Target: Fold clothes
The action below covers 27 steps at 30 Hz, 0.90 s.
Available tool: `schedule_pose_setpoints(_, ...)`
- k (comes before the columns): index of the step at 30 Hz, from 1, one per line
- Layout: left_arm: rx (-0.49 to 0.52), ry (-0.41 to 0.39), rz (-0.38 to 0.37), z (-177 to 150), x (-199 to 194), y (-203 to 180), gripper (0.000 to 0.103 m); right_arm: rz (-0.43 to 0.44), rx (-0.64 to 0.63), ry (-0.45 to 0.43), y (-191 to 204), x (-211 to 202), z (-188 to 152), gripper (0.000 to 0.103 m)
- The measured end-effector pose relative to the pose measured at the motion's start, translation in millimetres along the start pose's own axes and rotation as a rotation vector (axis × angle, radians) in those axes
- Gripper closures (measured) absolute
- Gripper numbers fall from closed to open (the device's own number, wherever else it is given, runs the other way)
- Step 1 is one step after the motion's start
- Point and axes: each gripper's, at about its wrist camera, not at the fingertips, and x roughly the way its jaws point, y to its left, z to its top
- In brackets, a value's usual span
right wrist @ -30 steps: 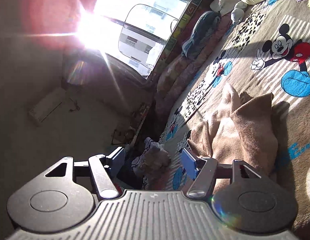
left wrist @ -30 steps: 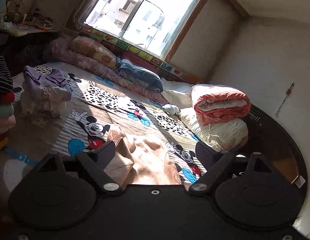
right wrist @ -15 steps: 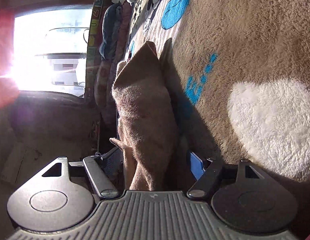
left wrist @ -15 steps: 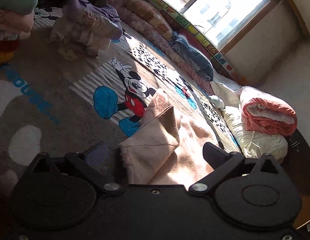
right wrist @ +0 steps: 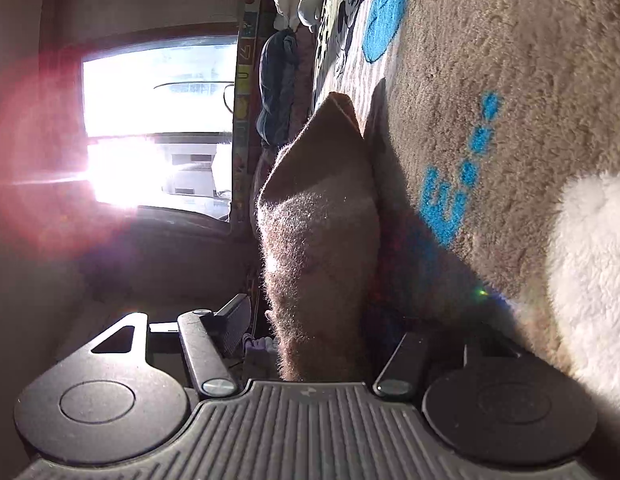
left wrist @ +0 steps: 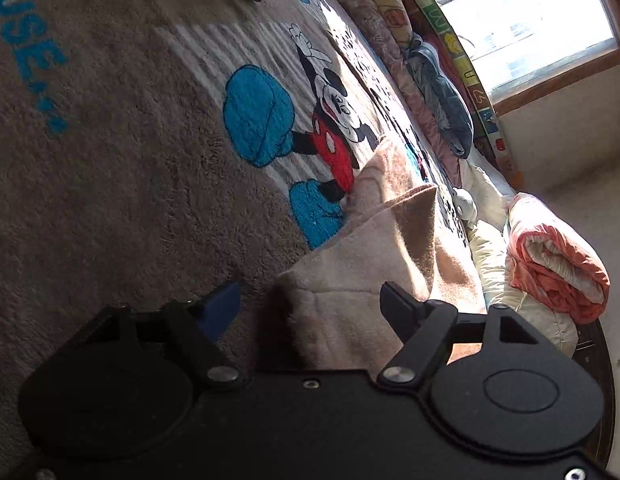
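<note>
In the left wrist view, the left gripper (left wrist: 310, 304) was seen low over the bed with its jaws spread wide. Between them, a corner of the beige fleece garment (left wrist: 362, 280) was framed, though no finger was seen pressing on the cloth. The blue pad of one finger (left wrist: 219, 314) was held just beside the garment's edge, over the brown plush blanket (left wrist: 109, 160).

In the right wrist view, the right gripper (right wrist: 322, 332) was likewise held with its jaws apart. A raised fold of the same garment (right wrist: 322, 240) was seen standing between the fingers, apart from the ribbed pad (right wrist: 233, 320) on one side; whether the other finger touched it could not be told, as that side lay in shadow.

Beyond the garment, a cartoon mouse figure (left wrist: 334, 120) with red shorts was printed on the blanket, touching the cloth's far edge. Further back, a rolled orange quilt (left wrist: 558, 264) was stacked on a cream quilt (left wrist: 494, 256), and a blue-grey pillow (left wrist: 442, 96) was laid along the wall. Farthest off, a bright window (left wrist: 522, 20) was seen.
</note>
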Motion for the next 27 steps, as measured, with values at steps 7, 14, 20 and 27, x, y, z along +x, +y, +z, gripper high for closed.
schedule_pose_setpoints(7, 0.103, -0.044, -0.020, -6, 5, -10, 0.075, 0.050, -0.014, -0.021, -2, 1, 13, 0.047)
schedule_pose_setpoints(14, 0.179, -0.173, -0.018, -12, -22, -22, 0.091, 0.017, -0.093, -0.019, 6, -1, 14, 0.057)
schedule_pose_setpoints(20, 0.137, -0.346, 0.031, -8, -74, -17, 0.092, -0.041, -0.167, -0.027, 18, -3, 10, 0.057)
schedule_pose_setpoints(27, 0.034, -0.254, 0.284, -26, -80, 26, 0.091, -0.059, -0.160, -0.071, 19, -19, 9, 0.057)
